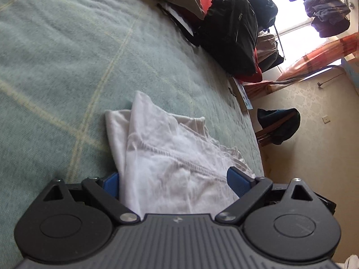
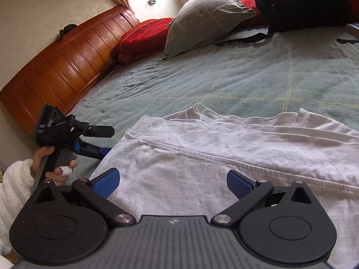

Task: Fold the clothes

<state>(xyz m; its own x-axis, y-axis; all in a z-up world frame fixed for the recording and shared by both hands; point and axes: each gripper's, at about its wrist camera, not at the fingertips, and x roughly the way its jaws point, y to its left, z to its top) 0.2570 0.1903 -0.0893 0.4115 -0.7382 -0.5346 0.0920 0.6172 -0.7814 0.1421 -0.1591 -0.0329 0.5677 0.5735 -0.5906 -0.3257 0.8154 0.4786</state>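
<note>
My left gripper stands open, fingers spread either side of a raised fold of the white T-shirt, not clamping it. My right gripper hovers open over the shirt's near part. The shirt lies partly folded on the green blanket, collar at the far edge.

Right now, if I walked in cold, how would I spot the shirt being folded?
Find the wide bed with the wooden headboard. On its green blanket, near the front edge, lies the shirt. It is the only white, flat thing there; the pillows and black bag are piled at the far end.
</note>
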